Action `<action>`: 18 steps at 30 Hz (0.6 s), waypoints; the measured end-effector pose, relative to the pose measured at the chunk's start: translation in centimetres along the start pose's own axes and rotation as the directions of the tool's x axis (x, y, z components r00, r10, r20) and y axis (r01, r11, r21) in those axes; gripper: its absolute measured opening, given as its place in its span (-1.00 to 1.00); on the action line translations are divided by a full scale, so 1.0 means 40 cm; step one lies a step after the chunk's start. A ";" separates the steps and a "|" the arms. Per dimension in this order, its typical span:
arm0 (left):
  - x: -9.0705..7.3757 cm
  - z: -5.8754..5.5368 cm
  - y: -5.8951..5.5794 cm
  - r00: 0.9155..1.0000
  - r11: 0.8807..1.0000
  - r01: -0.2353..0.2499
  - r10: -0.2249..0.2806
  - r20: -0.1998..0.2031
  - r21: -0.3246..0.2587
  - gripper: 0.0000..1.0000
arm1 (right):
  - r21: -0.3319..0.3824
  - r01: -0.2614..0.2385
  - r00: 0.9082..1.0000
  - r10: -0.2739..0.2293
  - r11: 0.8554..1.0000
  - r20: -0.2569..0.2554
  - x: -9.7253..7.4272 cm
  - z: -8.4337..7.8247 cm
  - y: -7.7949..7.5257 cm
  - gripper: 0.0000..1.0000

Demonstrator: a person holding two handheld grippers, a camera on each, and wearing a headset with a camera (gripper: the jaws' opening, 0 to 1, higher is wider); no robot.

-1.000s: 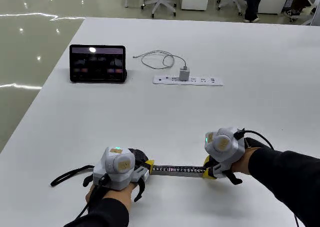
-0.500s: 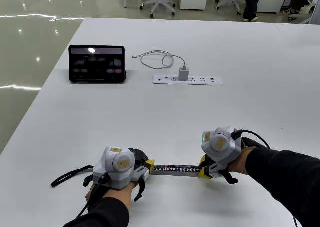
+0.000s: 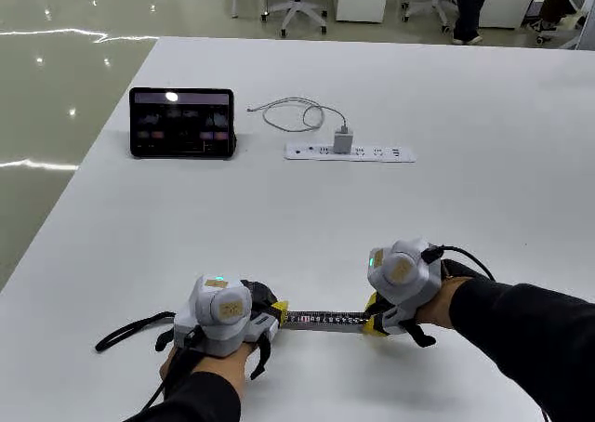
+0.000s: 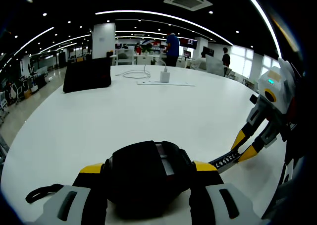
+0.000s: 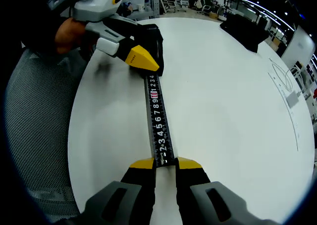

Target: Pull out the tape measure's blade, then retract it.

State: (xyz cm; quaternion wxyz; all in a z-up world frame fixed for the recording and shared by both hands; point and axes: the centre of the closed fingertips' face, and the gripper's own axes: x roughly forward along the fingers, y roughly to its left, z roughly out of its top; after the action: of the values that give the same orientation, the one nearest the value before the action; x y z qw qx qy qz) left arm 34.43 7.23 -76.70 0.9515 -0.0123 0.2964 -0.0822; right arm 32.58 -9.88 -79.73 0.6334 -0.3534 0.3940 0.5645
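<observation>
L hand-held gripper (image 4: 148, 166) clamps tape measure case (image 4: 143, 183) on desk (image 3: 372, 217). R hand-held gripper (image 5: 164, 163) pinches tip of blade (image 5: 157, 116). Blade's out a short way btwn them. Prob. mid-task, retraction not finished.

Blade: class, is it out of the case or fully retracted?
Out. A numbered stretch of blade runs from the case to the right gripper.

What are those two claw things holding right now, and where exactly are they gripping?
The left gripper clamps the tape measure's case by its two sides. The right gripper pinches the blade at its free end.
</observation>
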 end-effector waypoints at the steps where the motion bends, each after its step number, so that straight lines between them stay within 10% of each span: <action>1: 0.000 0.000 0.000 1.000 1.000 0.000 0.000 0.000 0.000 0.27 | 0.000 0.000 1.000 0.000 1.000 0.001 -0.001 0.001 0.003 -0.79; 18: 0.001 0.000 0.001 1.000 1.000 0.003 -0.003 -0.007 -0.003 0.28 | 0.009 -0.012 1.000 0.012 1.000 0.023 0.013 0.031 0.004 -0.80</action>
State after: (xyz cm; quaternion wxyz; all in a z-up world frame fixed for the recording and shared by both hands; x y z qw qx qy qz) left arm 34.44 7.25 -76.73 0.9503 -0.0141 0.2998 -0.0831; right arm 32.57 -8.54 -79.66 0.6360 -0.3417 0.3915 0.5705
